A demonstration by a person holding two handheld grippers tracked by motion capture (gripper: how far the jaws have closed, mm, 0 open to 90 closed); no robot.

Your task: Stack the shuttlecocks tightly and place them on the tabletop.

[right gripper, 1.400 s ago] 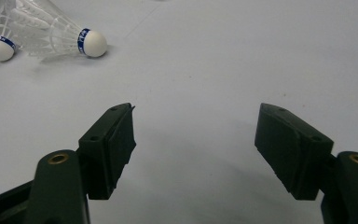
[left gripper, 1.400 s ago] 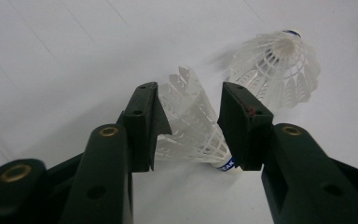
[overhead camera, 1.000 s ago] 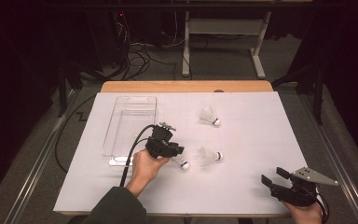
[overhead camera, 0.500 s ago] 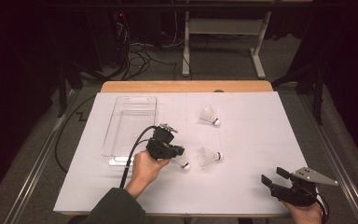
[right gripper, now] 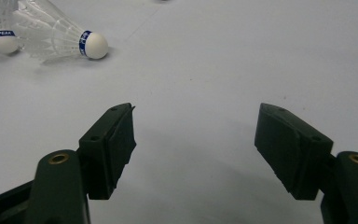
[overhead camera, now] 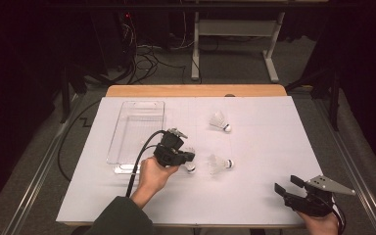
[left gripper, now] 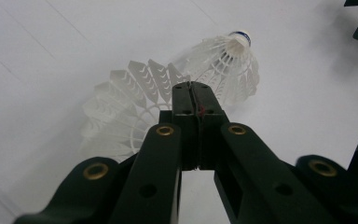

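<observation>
Left claw [left gripper: 192, 88] pinches a shuttlecock's [left gripper: 121, 109] feathers; next, I reckon, lift toward the tray [overhead camera: 136, 128] at eleven o'clock; right claw [right gripper: 193, 140] gapes.

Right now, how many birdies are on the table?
3: one far, one mid-table, one pinched by the left gripper beside the clear tray.

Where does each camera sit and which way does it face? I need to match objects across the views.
High view: above the person's side, looking forward and down on the table; both forearms and the clear tray show.
Left gripper view: rides the left gripper, its jaws shut on a shuttlecock.
Right gripper view: rides the right gripper, open, low over the table.
Shared: the middle shuttlecock.
</observation>
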